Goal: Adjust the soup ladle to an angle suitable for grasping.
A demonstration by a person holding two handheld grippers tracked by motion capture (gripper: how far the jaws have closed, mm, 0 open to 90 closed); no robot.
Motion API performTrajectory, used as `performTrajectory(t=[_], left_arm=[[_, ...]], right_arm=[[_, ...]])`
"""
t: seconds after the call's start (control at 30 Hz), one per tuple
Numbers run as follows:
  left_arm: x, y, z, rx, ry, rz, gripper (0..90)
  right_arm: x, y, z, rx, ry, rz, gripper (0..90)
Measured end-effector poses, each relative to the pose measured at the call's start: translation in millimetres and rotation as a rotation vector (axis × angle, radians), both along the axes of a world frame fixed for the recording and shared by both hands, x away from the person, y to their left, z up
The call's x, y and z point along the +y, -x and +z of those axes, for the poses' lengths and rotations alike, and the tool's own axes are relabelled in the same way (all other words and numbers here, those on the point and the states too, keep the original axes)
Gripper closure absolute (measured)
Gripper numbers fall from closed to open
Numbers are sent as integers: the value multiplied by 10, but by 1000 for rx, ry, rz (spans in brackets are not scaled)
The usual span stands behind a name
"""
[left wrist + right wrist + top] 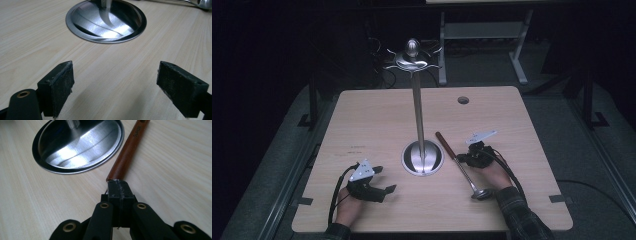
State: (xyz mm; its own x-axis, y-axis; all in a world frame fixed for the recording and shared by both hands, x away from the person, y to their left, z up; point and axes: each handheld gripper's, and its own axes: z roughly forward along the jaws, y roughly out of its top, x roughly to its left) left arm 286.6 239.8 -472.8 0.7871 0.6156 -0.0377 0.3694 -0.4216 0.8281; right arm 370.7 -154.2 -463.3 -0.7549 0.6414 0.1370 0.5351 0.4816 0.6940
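Ladle (460, 163) lies on tabletop (377, 115) right of stand base (422, 158), long axis diagonal, wooden handle away, bowl toward us. Right gripper (117, 188) nearer; we see fingers pinching metal shaft just below handle. Left gripper (115, 82) fingers spread, empty, facing base.

Light wood table (377, 120) with a round cable hole (463, 100) near its far edge. Dark floor around it, dimly lit. Beyond the far edge, the grey metal legs and crossbar of another frame (484, 31), with dark cables (382, 60) lying on the floor to its left. A black cable (597, 187) curves over the floor at right.
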Motion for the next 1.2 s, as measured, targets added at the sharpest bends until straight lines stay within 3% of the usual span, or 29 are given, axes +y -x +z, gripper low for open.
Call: performTrajectory(t=[0.2, 0.3, 0.5, 0.73, 1.0, 1.2], left_arm=[[1, 0, 0, -1, -2, -1, 142], [5, -2, 3, -4, -11, -6, 142], [4, -1, 2, -2, -8, -3, 142], [2, -1, 3, 0, -10, -1, 142], [3, -3, 2, 1, -9, -2, 142], [3, -3, 2, 1, -10, -1, 142]], right_arm=[[-90, 77, 130, 42, 14, -15, 897], [-99, 143, 164, 66, 57, 8, 897], [-84, 325, 278, 157, 105, 45, 898], [10, 429, 302, 235, 158, 78, 897], [111, 441, 246, 268, 233, 81, 897], [103, 438, 231, 289, 249, 79, 897]])
